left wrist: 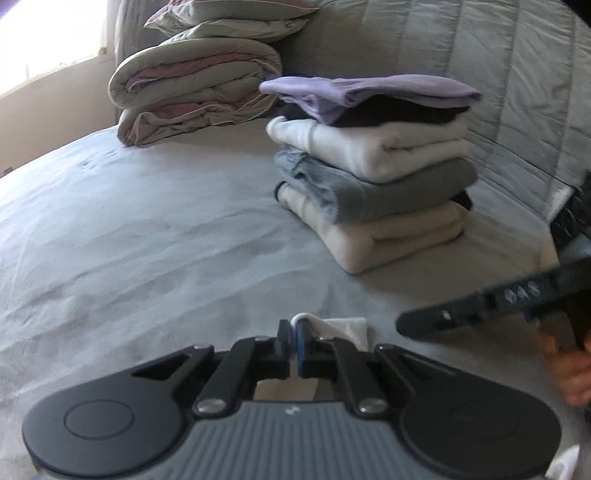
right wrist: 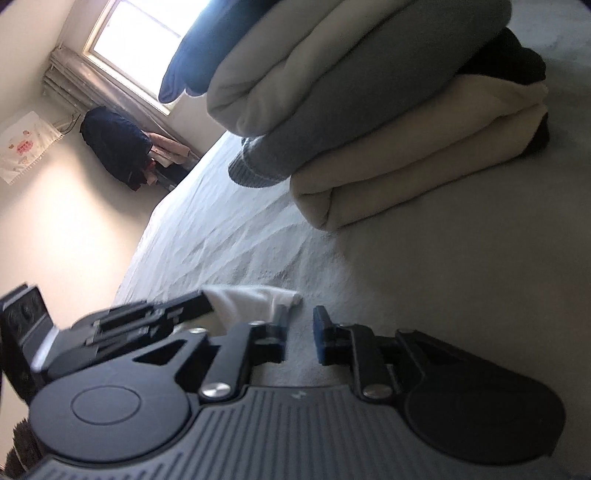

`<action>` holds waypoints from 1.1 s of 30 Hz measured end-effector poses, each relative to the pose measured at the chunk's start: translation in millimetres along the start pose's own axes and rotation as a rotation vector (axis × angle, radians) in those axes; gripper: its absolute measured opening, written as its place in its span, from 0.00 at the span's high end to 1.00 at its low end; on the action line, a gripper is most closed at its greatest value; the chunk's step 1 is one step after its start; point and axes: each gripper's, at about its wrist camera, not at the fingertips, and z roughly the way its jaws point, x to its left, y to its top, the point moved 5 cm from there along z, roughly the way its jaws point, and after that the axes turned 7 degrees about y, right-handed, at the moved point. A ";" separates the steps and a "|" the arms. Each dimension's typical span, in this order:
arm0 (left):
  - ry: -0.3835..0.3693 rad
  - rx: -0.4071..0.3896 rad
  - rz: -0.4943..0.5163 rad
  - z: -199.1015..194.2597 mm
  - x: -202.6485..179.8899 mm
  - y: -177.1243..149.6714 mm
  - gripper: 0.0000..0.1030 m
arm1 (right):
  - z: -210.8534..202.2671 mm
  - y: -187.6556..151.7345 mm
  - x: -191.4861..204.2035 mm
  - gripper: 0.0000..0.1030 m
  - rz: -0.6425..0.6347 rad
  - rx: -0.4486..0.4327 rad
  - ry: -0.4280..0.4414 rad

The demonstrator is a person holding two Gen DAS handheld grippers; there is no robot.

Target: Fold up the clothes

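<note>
A small white garment [left wrist: 345, 326] lies on the grey bed sheet [left wrist: 147, 240] just in front of me. My left gripper [left wrist: 293, 328] is shut on its folded edge. In the right wrist view the same white garment [right wrist: 251, 301] stretches from the left gripper [right wrist: 201, 301] to the left fingertip of my right gripper [right wrist: 300, 325]. The right gripper's jaws stand apart, with only bare sheet between them. From the left wrist view the right gripper [left wrist: 410, 326] comes in from the right, held by a hand [left wrist: 569, 365]. A stack of several folded clothes [left wrist: 369, 166] stands behind.
Folded quilts [left wrist: 195, 88] and pillows [left wrist: 229, 18] are piled at the back left against a quilted grey cover [left wrist: 498, 74]. The stack of clothes [right wrist: 369, 110] looms close above the right gripper. Beyond the bed edge are a window [right wrist: 147, 40] and a dark bundle [right wrist: 114, 144].
</note>
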 end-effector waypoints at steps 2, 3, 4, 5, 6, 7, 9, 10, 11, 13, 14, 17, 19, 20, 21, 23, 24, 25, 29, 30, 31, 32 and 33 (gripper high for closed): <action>0.002 0.010 -0.024 4.3 4.8 5.7 0.98 | 0.9 -0.9 3.7 0.66 -0.017 -0.003 0.007; 0.006 0.016 -0.042 7.3 8.4 8.0 0.98 | 2.6 -0.6 6.3 0.64 -0.028 -0.003 0.005; 0.012 0.023 -0.063 10.7 12.7 10.2 0.98 | 4.6 -0.8 7.9 0.63 -0.036 -0.002 0.002; 0.023 0.030 -0.082 14.4 17.3 11.5 0.98 | 6.3 -1.4 8.7 0.62 -0.042 0.000 -0.001; 0.037 0.037 -0.100 18.1 22.1 12.4 0.98 | 7.8 -1.9 9.4 0.61 -0.046 0.002 -0.002; 0.051 0.044 -0.118 21.9 26.8 13.2 0.97 | 8.5 -2.1 9.4 0.61 -0.048 0.002 -0.002; 0.083 0.057 -0.155 28.7 36.3 14.5 0.97 | 9.4 -2.2 9.2 0.60 -0.049 0.002 -0.001; 0.099 0.058 -0.173 29.4 40.5 14.4 0.97 | 9.8 -2.0 9.0 0.60 -0.049 0.001 -0.001; 0.114 0.055 -0.192 29.1 44.4 14.0 0.96 | 10.3 -1.8 8.7 0.60 -0.048 0.001 0.000; 0.113 0.047 -0.229 25.2 49.9 12.2 0.92 | 11.7 -1.0 8.5 0.60 -0.047 0.000 -0.001; 0.108 0.041 -0.243 22.1 51.6 10.5 0.92 | 12.9 -0.2 8.7 0.60 -0.048 0.000 -0.001; 0.089 0.011 -0.237 6.7 46.6 4.4 0.92 | 14.0 -1.2 10.4 0.60 -0.053 0.000 -0.003; 0.064 -0.010 -0.217 -4.1 41.3 0.0 0.92 | 15.9 -1.8 12.1 0.60 -0.055 -0.002 -0.005; 0.045 -0.016 -0.207 -8.0 38.9 -2.6 0.92 | 16.9 -2.1 12.9 0.60 -0.057 -0.003 -0.007; 0.026 -0.021 -0.197 -11.9 36.4 -5.2 0.92 | 17.2 -2.1 13.3 0.60 -0.057 -0.004 -0.007; 0.004 -0.021 -0.168 -14.3 31.2 -10.4 0.87 | 17.3 -1.7 13.2 0.60 -0.055 -0.006 -0.006; 0.003 -0.019 -0.147 -13.8 28.0 -13.0 0.80 | 17.3 -1.6 12.8 0.60 -0.052 -0.007 -0.005; 0.009 -0.018 -0.123 -12.8 24.6 -15.7 0.77 | 17.4 -1.9 12.5 0.60 -0.049 -0.008 -0.004; 0.050 -0.017 -0.054 -5.0 15.8 -23.1 0.77 | 18.3 -2.8 11.8 0.60 -0.044 -0.010 -0.001; 0.055 -0.017 -0.044 -2.5 14.5 -24.4 0.77 | 18.5 -2.9 11.7 0.59 -0.044 -0.010 0.000; 0.059 -0.016 -0.039 -0.4 13.9 -25.4 0.77 | 18.8 -3.1 11.6 0.59 -0.043 -0.010 0.000; 0.064 -0.018 -0.037 1.5 13.8 -26.0 0.77 | 19.0 -3.2 11.5 0.59 -0.043 -0.010 0.000; 0.068 -0.022 -0.034 3.4 13.9 -26.5 0.77 | 19.2 -3.3 11.4 0.59 -0.042 -0.010 0.001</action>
